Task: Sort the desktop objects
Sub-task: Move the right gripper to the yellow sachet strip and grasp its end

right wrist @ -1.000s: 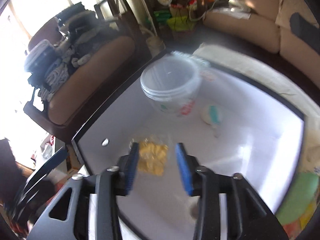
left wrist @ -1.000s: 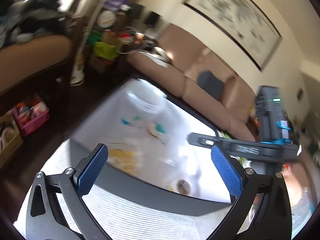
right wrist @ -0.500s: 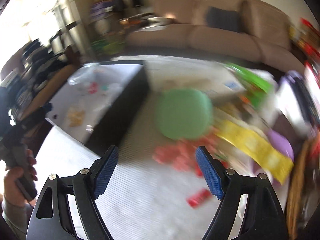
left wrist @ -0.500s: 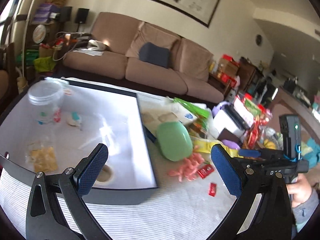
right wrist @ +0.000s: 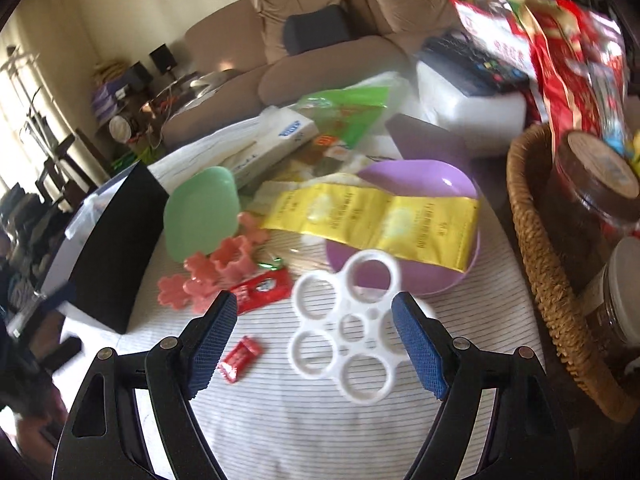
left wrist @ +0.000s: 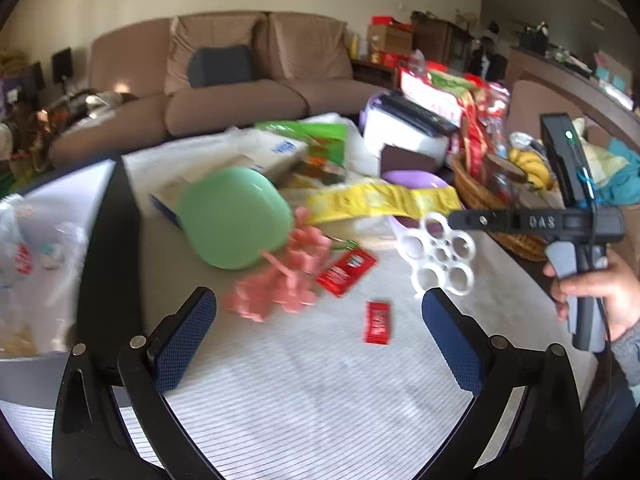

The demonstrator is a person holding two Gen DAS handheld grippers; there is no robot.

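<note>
On the striped cloth lie a green plate (left wrist: pixel 236 216), pink flower-shaped moulds (left wrist: pixel 280 284), a large red sachet (left wrist: pixel 346 270), a small red sachet (left wrist: pixel 377 322) and a white ring holder (left wrist: pixel 428 258). My left gripper (left wrist: pixel 318 320) hovers open and empty above the cloth, the small sachet just ahead of it. My right gripper (right wrist: pixel 314 340) is open over the ring holder (right wrist: pixel 334 326), which lies between its fingers without touching the pads. The small sachet (right wrist: pixel 240 360) sits by its left finger. A person's hand (left wrist: pixel 600 296) holds the right tool's handle.
A black-walled box (left wrist: pixel 112 240) with a clear plastic jar (left wrist: pixel 24 240) stands at the left. A purple bowl (right wrist: pixel 420 184) under a yellow packet (right wrist: pixel 376 220), a tissue box (right wrist: pixel 276 136) and a wicker basket (right wrist: pixel 536 240) crowd the back and right.
Both grippers swung away from the white box to the cluttered cloth on the right. The right jaws widened from a narrow gap over the yellow bag; the left jaws stayed wide.
</note>
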